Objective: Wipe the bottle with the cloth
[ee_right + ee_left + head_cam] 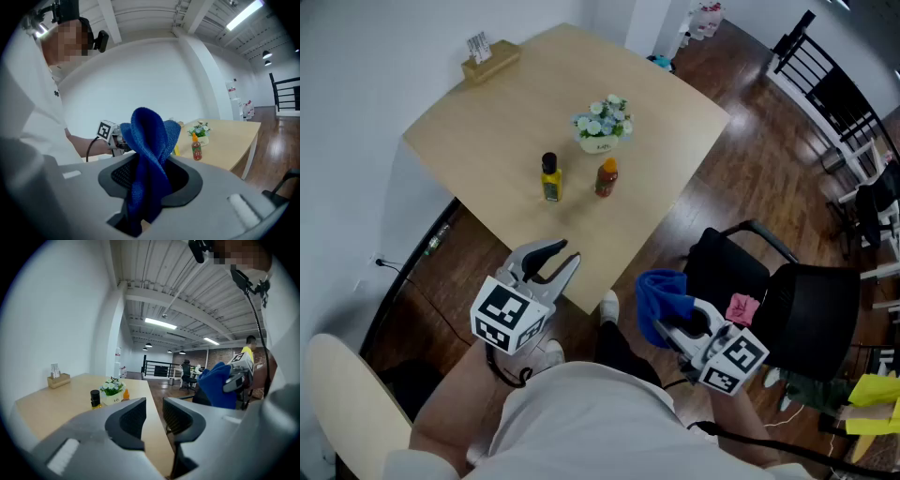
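Blue cloth (149, 140) pinched in right gripper (150, 187) fingers (117, 174), left gripper (154, 416) spread, two bottles (549, 178) (606, 177) standing.

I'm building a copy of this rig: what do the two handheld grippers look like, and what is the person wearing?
The left gripper and the right gripper both have light grey moulded bodies with black textured pads inside. Each carries a white cube printed with black square markers. A black cable trails from the left one. The person wears a white top.
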`<state>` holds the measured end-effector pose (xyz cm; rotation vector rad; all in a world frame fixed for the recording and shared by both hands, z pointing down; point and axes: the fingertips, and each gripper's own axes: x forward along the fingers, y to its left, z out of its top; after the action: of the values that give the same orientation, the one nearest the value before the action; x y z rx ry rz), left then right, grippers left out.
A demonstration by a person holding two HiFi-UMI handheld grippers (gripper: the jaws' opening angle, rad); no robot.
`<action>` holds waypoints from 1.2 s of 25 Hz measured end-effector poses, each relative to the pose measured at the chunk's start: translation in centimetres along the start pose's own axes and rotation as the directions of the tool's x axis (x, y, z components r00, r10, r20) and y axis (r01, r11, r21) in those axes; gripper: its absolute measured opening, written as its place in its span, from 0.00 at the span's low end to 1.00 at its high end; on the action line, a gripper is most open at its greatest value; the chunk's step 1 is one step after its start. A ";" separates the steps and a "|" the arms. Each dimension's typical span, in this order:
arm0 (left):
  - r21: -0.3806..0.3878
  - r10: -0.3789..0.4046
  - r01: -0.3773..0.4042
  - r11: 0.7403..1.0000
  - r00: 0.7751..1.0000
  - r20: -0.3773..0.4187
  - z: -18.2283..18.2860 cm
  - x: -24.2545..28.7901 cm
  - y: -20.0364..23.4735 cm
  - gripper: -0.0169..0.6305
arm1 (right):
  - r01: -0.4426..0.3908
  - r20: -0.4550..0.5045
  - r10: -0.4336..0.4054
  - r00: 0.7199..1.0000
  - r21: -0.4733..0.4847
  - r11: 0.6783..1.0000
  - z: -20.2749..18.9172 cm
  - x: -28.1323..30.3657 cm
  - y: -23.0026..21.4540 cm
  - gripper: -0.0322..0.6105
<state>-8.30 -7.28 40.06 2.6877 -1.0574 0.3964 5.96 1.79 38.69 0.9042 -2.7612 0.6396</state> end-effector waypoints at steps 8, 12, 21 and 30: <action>0.020 0.131 -0.130 0.991 0.990 -0.045 2.4 15.0 6.2 0.32 | -0.035 -0.031 0.036 0.999 0.007 0.999 3.8 -0.1 -11.8 0.26; 0.007 0.197 -0.197 0.980 0.975 -0.106 0.7 20.0 9.9 0.33 | -0.044 -0.046 0.046 0.998 0.044 0.998 3.8 -0.3 -15.5 0.26; -0.007 0.240 -0.246 0.969 0.950 -0.198 -2.9 25.4 13.4 0.38 | -0.039 -0.083 0.048 0.995 0.107 0.993 2.7 -0.9 -20.8 0.26; 0.018 0.259 -0.261 0.965 0.947 -0.188 -2.8 27.4 14.0 0.32 | -0.036 -0.111 0.050 0.993 0.124 0.992 2.6 -0.3 -22.6 0.26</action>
<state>0.83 -33.70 53.20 2.4479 -1.3532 0.6790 19.59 -15.62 44.08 0.8055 -2.6716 0.8475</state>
